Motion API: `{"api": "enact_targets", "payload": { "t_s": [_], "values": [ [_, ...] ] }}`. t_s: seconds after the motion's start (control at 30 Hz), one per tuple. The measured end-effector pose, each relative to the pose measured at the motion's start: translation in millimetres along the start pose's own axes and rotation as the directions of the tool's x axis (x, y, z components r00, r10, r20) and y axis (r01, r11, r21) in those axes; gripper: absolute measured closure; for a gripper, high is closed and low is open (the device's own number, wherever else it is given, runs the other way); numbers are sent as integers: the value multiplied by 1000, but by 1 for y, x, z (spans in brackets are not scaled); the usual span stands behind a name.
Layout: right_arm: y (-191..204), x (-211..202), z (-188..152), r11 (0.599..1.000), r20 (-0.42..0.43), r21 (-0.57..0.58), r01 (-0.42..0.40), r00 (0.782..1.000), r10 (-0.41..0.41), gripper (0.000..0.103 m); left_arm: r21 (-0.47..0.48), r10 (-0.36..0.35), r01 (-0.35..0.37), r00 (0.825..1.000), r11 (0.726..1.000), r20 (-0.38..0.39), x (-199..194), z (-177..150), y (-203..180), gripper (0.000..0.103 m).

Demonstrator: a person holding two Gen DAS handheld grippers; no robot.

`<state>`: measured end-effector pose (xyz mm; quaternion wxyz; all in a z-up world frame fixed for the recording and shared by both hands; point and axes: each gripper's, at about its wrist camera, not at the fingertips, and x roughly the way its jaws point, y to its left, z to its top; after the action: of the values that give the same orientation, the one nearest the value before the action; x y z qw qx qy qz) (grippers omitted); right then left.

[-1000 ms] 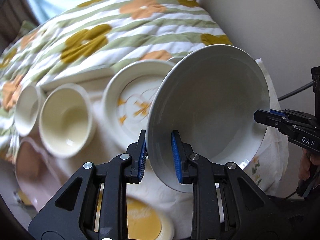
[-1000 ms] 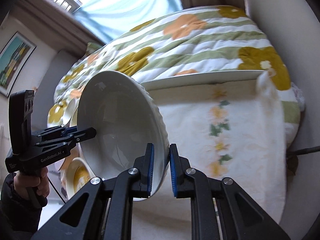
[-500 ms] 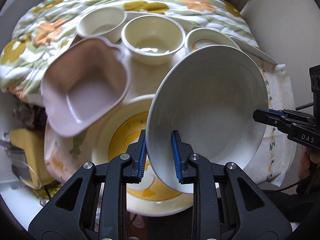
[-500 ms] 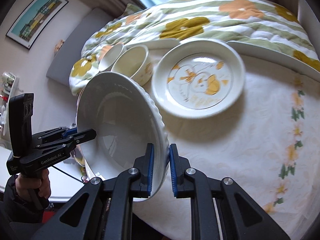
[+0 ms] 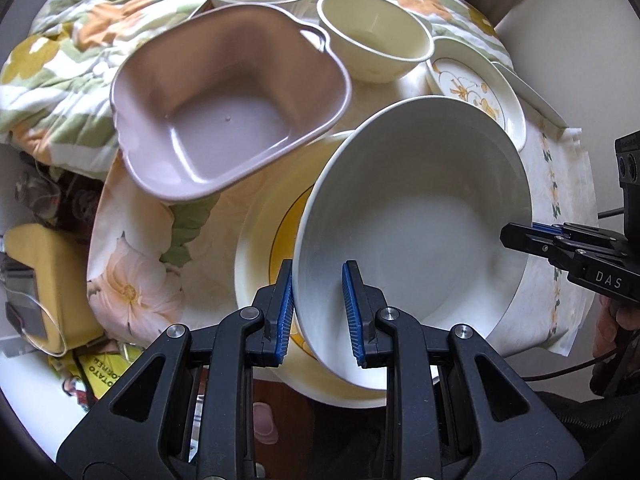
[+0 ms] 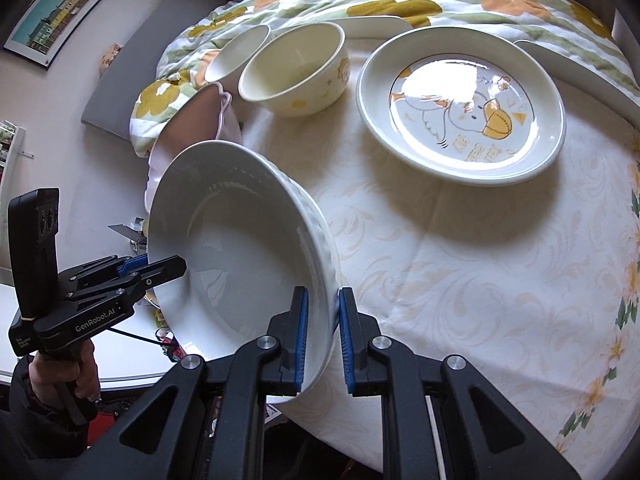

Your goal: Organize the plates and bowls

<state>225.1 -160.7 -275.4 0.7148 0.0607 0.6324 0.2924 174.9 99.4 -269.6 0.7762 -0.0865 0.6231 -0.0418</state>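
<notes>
White glaze fills the centre of both views: a wide white bowl (image 5: 416,220) is carried tilted between two grippers, one on each side of its rim, probably because it is too broad and heavy for a single pinch.

In the left wrist view, starting at upper left, a mauve plastic tub (image 5: 228,96) sits tipped over the flowered cloth, with two cream bowls (image 5: 374,36) behind it at the top. Below the tub, a yellow-centred plate (image 5: 260,248) lies flat, partly hidden by the carried bowl; this looks like the likely landing spot, large dish under large bowl. At bottom centre the left gripper (image 5: 320,312) has its blue pads clamped across the bowl's near rim. At upper right a duck-print plate (image 5: 472,84) rests on the table. At the right edge the other tool grips the far rim.

In the right wrist view, the left tool appears at lower left on the bowl's edge. At bottom centre the right gripper (image 6: 322,332) is closed on the ribbed wall. To the right lies bare tablecloth (image 6: 480,280), with the duck plate at upper right.
</notes>
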Motion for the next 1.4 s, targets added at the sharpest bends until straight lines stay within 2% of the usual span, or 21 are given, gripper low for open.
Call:
{"api": "enact_targets", "payload": {
  "t_s": [0.4,0.77,1.0,1.27,1.33,1.4],
  "values": [
    [16,14,2,995,-8,-46,84,996,-84,89,0,-1,1,999,1000,-32,24,-2,10,82],
    [22,17,-4,988,-6,-92,122,992,-123,89,88,142,-142,990,986,-3,29,-4,-11,82],
    [24,18,-4,981,-4,-116,152,988,-154,89,158,254,-259,966,953,47,29,-8,-34,82],
    [28,20,-4,969,14,-159,187,982,-187,89,266,393,-417,909,869,139,31,-21,-57,82],
    [28,21,-4,967,12,-162,195,981,-196,89,274,410,-438,898,856,156,30,-24,-60,82],
    [29,21,-4,965,22,-172,198,980,-198,89,268,414,-443,896,856,159,27,-25,-59,82]
  ]
}}
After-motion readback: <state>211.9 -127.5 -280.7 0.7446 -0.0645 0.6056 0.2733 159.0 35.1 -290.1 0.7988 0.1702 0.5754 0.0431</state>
